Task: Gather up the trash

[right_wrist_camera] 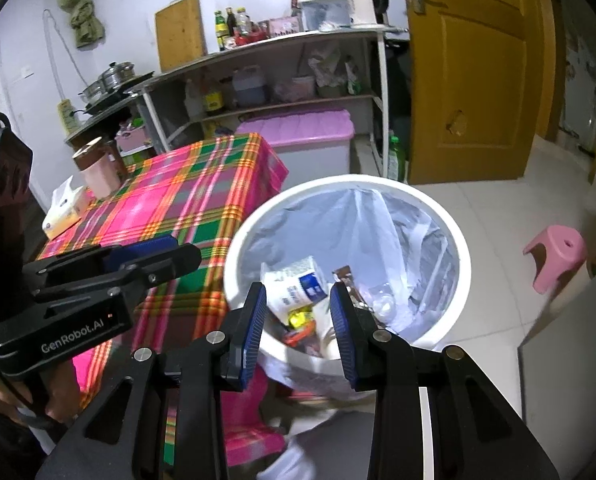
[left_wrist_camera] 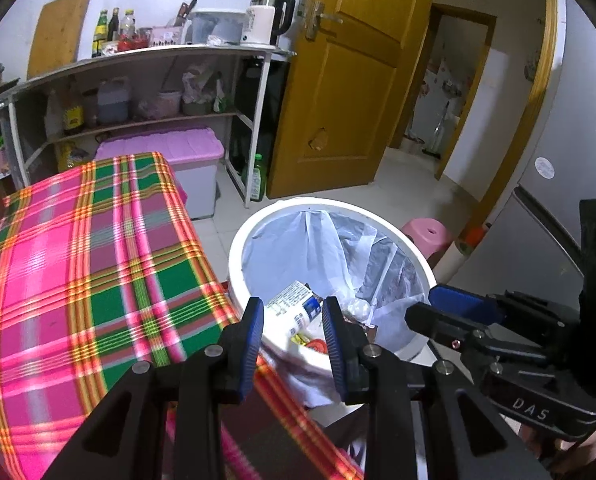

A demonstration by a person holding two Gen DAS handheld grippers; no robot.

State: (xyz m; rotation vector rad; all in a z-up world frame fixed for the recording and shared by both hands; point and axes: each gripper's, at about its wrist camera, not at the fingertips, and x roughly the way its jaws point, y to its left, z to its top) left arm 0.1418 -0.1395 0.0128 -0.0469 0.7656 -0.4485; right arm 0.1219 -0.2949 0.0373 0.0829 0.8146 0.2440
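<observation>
White lined bin (right_wrist_camera: 455, 240), wrappers, perhaps a carton (right_wrist_camera: 294, 284), inside

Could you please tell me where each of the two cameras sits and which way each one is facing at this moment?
Left wrist: sits on the left gripper, looking down past its open fingers into the white bin; the right gripper juts in from the right.
Right wrist: sits on the right gripper, also aimed into the bin; the left gripper and the hand holding it show at left.
Shared: the bin with its trash, the plaid tablecloth, the shelves, the yellow door, the pink stool.
</observation>
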